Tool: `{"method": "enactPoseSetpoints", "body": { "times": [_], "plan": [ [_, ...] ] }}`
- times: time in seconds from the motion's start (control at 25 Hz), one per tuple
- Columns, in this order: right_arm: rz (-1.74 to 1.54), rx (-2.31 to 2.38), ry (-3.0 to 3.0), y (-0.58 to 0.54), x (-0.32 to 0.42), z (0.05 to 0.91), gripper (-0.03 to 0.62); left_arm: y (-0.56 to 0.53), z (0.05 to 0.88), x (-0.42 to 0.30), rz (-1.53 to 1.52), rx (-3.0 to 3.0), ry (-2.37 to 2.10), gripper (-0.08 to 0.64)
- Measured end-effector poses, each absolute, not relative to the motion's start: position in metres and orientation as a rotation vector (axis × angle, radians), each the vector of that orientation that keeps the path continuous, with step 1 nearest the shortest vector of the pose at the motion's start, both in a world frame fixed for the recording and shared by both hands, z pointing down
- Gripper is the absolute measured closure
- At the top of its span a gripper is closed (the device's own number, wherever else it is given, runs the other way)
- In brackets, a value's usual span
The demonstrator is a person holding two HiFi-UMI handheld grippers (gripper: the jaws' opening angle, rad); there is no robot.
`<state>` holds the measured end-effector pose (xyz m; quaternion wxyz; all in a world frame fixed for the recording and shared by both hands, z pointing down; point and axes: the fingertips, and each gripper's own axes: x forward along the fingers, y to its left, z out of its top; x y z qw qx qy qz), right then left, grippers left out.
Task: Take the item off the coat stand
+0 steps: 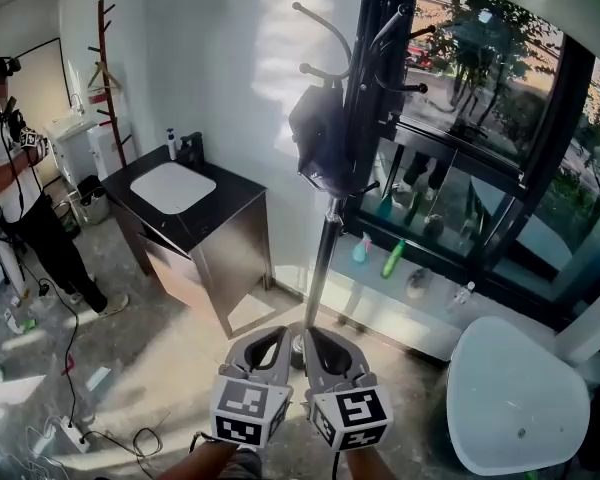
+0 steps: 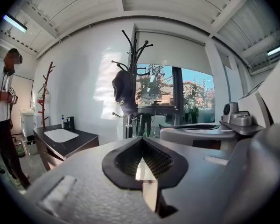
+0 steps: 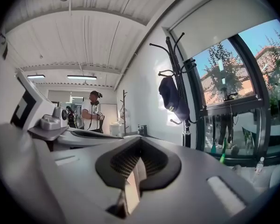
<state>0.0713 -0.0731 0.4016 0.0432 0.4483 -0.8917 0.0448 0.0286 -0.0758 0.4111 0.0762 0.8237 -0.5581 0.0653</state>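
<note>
Left hand-held gripper [image 1: 272, 340], right hand-held gripper [image 1: 321, 340] closed; dark item [image 1: 315, 133] on coat stand [image 1: 323, 240].

The head view was taken from above, steeply downward and close to the stand [image 1: 324, 248], with the left gripper [image 1: 267, 346] and right gripper [image 1: 325, 353] caught at its bottom edge. The left gripper view was aimed about level along its jaws, and the stand was seen farther off near centre. The right gripper view was tilted upward, and the stand was placed right of centre. The stand and window [image 1: 480, 108] were shared by all three views.
</note>
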Motion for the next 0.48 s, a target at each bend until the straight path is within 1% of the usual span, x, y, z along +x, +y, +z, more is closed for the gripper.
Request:
{"method": "enactPoseSetpoints", "body": {
  "times": [0.48],
  "plan": [
    [0.111, 1.52, -2.651, -0.159, 0.024, 0.387, 0.586, -0.159, 0.401, -0.013, 0.197, 2.575, -1.537, 0.563]
  ]
}}
